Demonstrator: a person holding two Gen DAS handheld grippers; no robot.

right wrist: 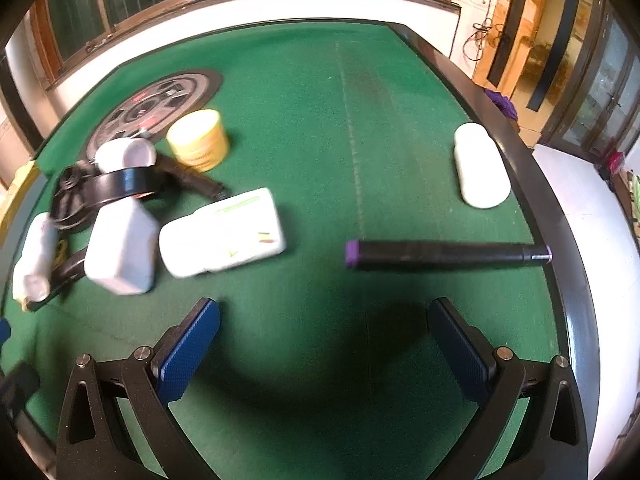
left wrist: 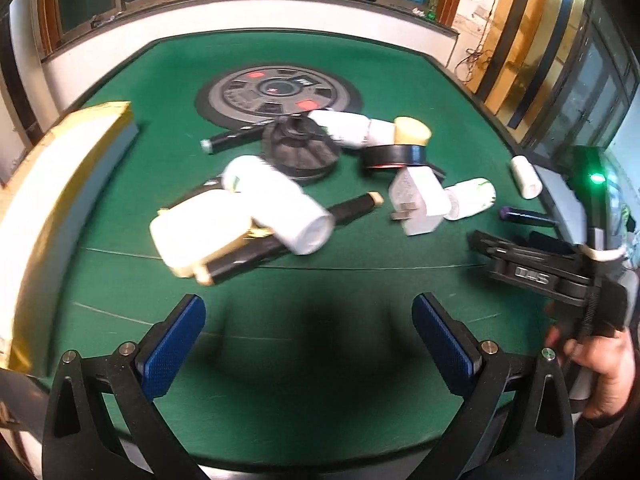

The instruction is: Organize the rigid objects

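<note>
Both my tongs are wide and hold nothing. My left tongs [left wrist: 308, 340] hang over bare green tabletop [left wrist: 320, 292], just in front of a messy pile. My right tongs [right wrist: 324, 344] hang over the tabletop too, near a black pen with purple ends [right wrist: 448, 255].

The things to tidy are mostly in that pile: a white bottle [left wrist: 280, 204] lying on a black stick [left wrist: 356, 210], a white plug [left wrist: 416, 204], a black ring [left wrist: 394, 158] and a yellow jar [right wrist: 199, 145]. One small white bottle [right wrist: 480, 166] lies well apart, right beside the table's dark edge.

What could go wrong? I think the round bottles and the pen could roll if I bump them. The small white bottle and the pen are so near the edge that a push might send them off. Things in the pile lean on each other, so pulling one out may knock the others about.

Some parts are hard to see. The pile is blurry, so I cannot read any labels. The box [left wrist: 60, 200] on the left is cut off. In the left view, my right tongs are mostly hidden at the side.
</note>
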